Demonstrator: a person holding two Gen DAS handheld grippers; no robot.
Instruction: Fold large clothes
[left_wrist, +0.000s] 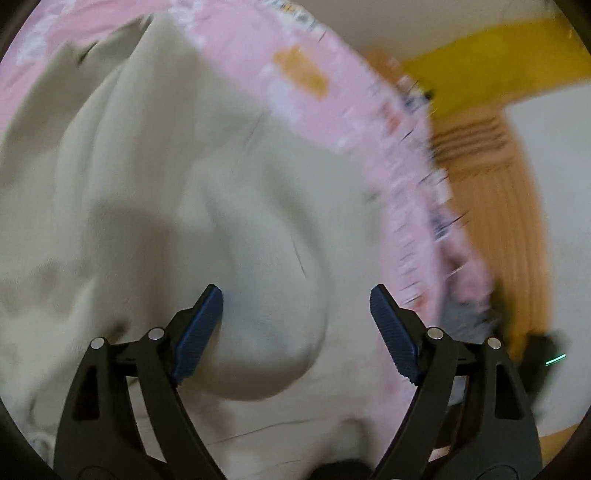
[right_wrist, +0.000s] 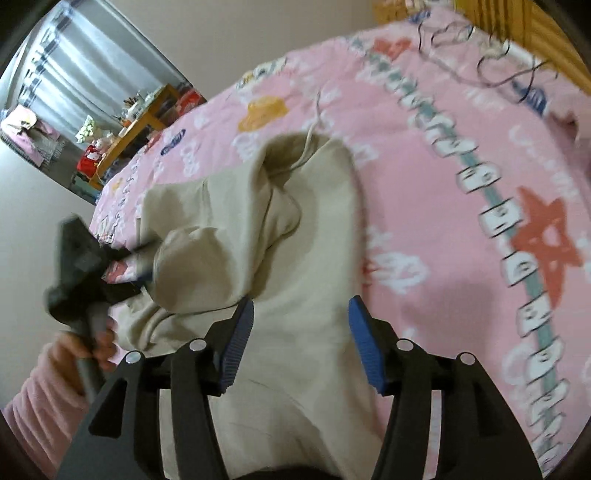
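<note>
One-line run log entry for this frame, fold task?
stage: mid-fold | garment: beige hoodie bunched on pink bedsheet | left tool: open, over hoodie, nothing gripped | right tool: open, over hoodie, nothing gripped

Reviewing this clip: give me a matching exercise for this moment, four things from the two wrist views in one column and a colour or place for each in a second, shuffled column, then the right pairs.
Things:
1. hoodie
2. bedspread
3. left gripper
4. headboard

Descriptions:
A. pink, printed with stars and clouds
B. orange wood, past the bed's edge
C. beige, crumpled, drawcord showing at the hood
D. black, at the garment's left side in the right wrist view

Pairs: 1-C, 2-A, 3-D, 4-B
</note>
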